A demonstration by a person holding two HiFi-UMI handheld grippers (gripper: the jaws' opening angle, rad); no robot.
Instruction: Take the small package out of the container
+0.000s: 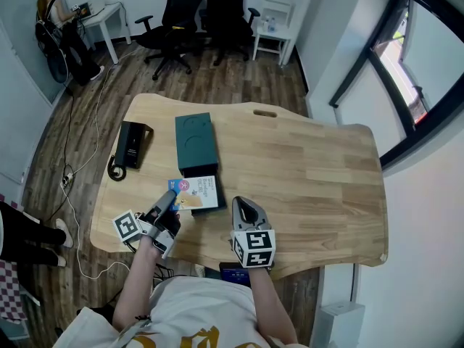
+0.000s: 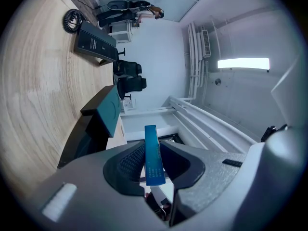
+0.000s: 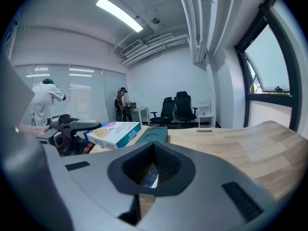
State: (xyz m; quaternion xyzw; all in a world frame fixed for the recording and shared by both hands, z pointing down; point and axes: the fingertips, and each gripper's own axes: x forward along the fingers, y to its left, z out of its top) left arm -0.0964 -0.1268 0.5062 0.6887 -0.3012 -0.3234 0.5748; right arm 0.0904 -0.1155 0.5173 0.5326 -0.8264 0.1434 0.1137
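We count two claws: the left claw (image 1: 172, 196) pinches one package (image 1: 198, 192) (blue-edged) near one green container (image 1: 196, 143); the right claw (image 1: 245, 207) is pressed together, empty.

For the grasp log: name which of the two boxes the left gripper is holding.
The white-and-blue package, clamped by its edge in the left gripper; the dark green box lies flat on the desk beyond it, ungripped.

Left gripper (image 3: 89, 131) holds small package (image 3: 114, 132) beside container (image 3: 153, 134).
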